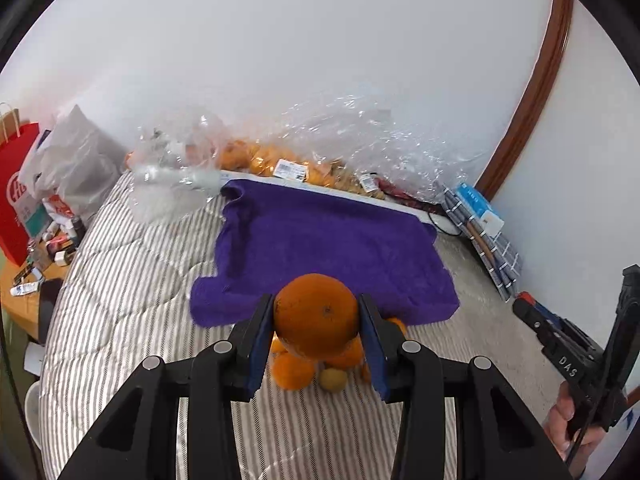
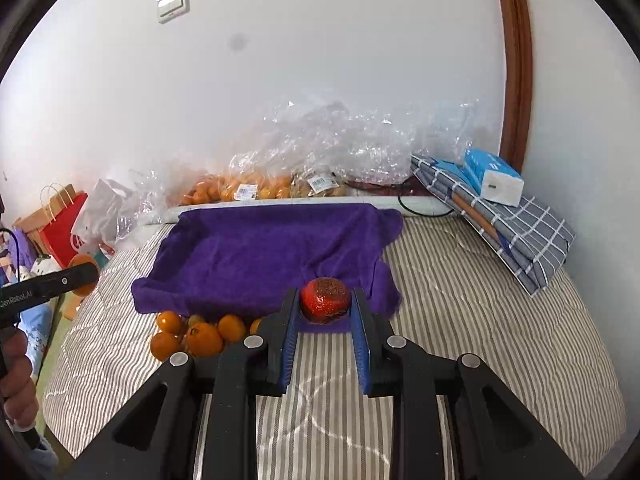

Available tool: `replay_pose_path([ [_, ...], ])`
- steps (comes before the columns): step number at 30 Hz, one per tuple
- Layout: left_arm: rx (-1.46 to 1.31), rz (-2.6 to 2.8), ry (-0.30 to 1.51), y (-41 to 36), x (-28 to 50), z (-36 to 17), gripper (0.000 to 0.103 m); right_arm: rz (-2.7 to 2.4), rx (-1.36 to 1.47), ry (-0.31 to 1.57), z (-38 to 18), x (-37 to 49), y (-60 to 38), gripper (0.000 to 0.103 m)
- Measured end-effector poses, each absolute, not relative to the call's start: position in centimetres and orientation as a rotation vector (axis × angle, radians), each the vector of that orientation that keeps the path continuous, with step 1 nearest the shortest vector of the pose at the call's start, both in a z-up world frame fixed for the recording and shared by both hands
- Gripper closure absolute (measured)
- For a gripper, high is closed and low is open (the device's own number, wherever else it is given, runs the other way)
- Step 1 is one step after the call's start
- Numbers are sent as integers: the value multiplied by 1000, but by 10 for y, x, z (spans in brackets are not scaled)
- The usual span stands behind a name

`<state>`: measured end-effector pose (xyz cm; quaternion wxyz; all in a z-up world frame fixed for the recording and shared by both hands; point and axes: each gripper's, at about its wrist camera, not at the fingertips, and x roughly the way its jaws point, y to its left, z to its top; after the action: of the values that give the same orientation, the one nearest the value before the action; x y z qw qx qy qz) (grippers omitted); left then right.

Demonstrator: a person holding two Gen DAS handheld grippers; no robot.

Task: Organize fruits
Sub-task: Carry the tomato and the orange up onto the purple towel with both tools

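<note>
My left gripper [image 1: 316, 314] is shut on a large orange [image 1: 316, 312] and holds it above a pile of small oranges [image 1: 294, 372] and one greenish fruit [image 1: 333, 379] on the striped bed. My right gripper [image 2: 325, 306] is shut on a red, dark-blotched fruit [image 2: 325, 300], held over the near edge of the purple towel [image 2: 272, 256]. The towel also shows in the left wrist view [image 1: 324, 248]. The pile of oranges [image 2: 192, 334] lies at the towel's front left corner. The left gripper with its orange shows at the far left of the right wrist view [image 2: 82, 274].
Clear plastic bags with more oranges [image 1: 276, 164] lie along the wall behind the towel. A folded checked cloth with a blue tissue box [image 2: 494, 176] sits at the back right. Shopping bags [image 1: 20, 196] and clutter stand beyond the bed's left edge.
</note>
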<state>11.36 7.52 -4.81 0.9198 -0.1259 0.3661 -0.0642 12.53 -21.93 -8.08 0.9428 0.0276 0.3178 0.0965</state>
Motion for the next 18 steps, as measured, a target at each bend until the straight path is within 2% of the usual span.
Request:
replay_pose_path([
  [18,-229,-104,717,71,190,-40,64,222,56,634,-70,202,-199,78],
])
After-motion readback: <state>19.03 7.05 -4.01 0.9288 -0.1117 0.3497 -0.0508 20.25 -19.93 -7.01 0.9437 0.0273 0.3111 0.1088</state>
